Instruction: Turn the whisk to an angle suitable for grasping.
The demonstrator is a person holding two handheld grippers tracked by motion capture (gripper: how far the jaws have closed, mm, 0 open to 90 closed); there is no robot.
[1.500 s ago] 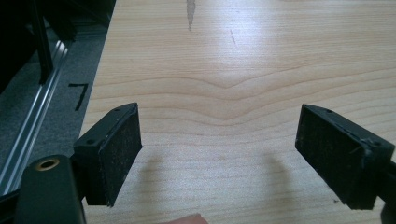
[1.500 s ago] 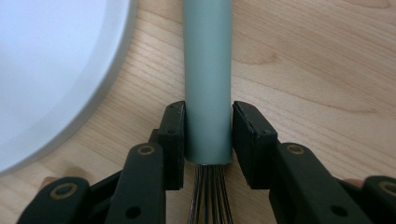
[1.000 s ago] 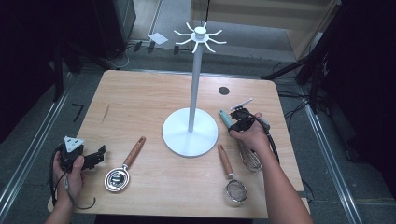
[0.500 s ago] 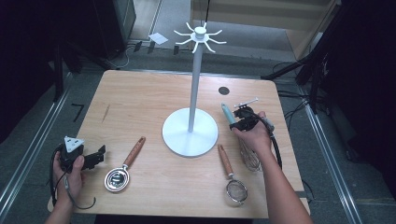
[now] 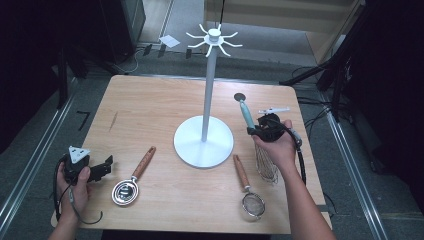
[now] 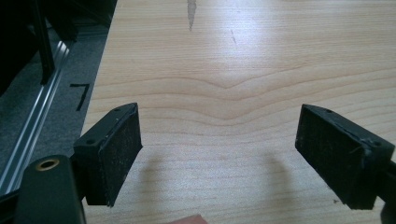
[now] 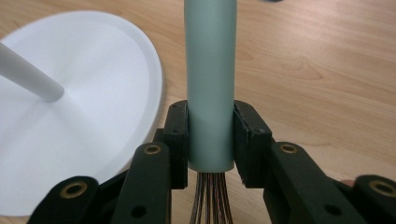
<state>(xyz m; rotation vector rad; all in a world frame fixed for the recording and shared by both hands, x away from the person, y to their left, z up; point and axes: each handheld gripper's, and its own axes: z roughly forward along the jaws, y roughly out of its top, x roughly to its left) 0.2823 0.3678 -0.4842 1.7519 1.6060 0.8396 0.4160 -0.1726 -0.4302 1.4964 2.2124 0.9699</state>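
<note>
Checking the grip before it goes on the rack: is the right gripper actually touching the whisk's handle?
Touching. The right gripper view shows both pads of the right gripper pressed flush against the whisk's handle, with no gap on either side.

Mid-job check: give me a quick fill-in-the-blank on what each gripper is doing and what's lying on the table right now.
1. The right gripper is shut on the pale green handle of the ____.
2. The left gripper has its jaws ____ over bare wood.
3. The white stand rises from a round ____.
4. The strainer has a ____ handle.

Missing words: whisk; open; base; wooden
</note>
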